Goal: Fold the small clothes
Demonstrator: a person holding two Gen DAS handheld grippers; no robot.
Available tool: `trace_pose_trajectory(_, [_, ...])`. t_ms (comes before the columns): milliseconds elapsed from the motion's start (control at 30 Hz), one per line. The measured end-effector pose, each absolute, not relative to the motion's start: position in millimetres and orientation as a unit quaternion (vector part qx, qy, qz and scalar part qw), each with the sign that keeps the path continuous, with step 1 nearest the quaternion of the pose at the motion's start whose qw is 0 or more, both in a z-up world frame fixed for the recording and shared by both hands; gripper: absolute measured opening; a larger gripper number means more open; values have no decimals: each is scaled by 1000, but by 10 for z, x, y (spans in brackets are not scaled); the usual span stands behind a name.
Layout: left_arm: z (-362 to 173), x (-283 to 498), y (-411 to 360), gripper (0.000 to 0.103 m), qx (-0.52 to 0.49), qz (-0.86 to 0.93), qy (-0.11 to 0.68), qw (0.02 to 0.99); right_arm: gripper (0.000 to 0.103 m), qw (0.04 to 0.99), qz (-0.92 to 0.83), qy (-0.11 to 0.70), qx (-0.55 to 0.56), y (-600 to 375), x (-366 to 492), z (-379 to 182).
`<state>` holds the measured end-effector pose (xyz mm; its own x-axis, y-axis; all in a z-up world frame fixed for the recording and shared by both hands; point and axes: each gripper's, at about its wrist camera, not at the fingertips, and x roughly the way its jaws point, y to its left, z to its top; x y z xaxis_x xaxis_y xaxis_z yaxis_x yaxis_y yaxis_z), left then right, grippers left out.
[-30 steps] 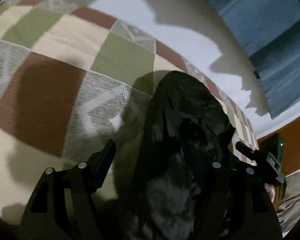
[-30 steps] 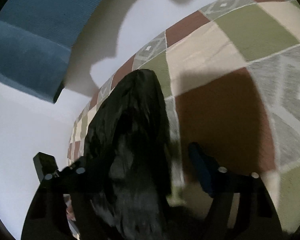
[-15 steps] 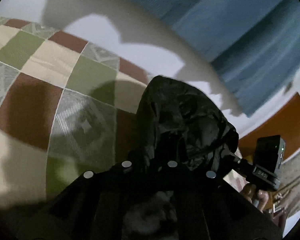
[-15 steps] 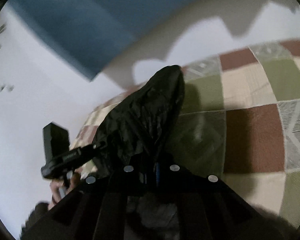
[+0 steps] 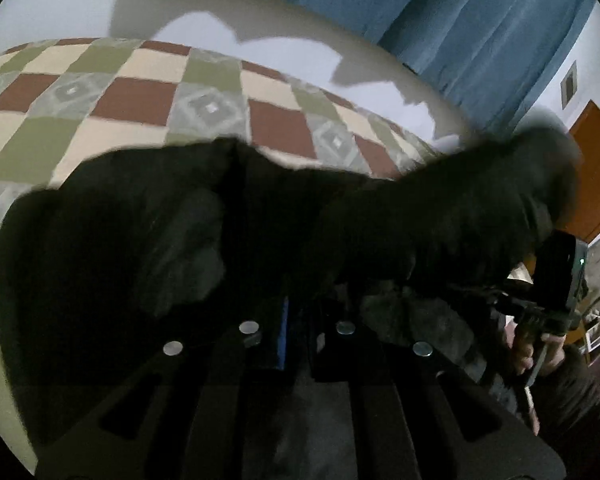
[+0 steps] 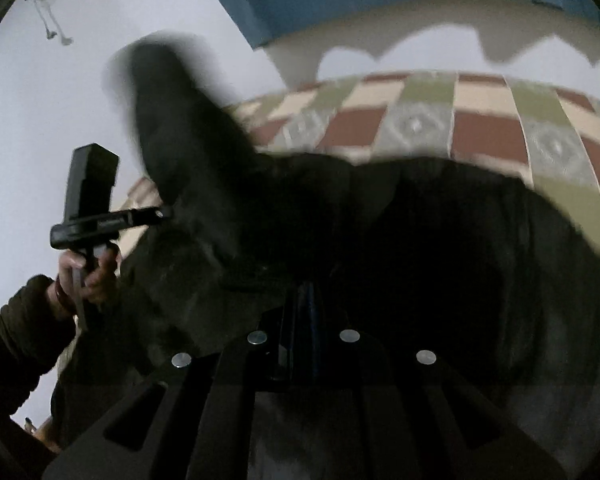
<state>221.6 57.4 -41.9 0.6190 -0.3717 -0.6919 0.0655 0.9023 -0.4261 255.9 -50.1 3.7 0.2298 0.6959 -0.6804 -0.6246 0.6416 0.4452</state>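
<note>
While both tongs were spread a second ago with the black garment (image 5: 440, 220) bunched upright between them, the left tongs (image 5: 296, 320) and right tongs (image 6: 300, 320) are now pressed together, each pinching cloth — the garment is stretched wide and lifted, blurred, spanning both views. It hangs above the checkered bed cover (image 5: 140, 96), no longer lying heaped on it. In the left view the other gripper (image 5: 556, 280) shows at the far right; in the right view the person's left hand (image 6: 88, 268) grips its handle at the left. Bed cover is bare behind the cloth up to the white wall (image 6: 60, 120) and blue curtain (image 5: 460, 12) — far edge near.
</note>
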Motion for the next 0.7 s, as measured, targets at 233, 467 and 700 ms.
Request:
trace_pose_trajectory(233, [-151,1684,707,19,-211,-121,399,884,27,791,404,444,115,-891,2328,283])
trace_pose_trajectory(467, [173,1599,170,49,-223,-196,360,884,41,725,468,448,235,-690,2218,364])
trace_pose_trajectory(700, [-510,1871,-288,48,-176,-169,462,853,41,703,430,528,203,-232,2251,-224])
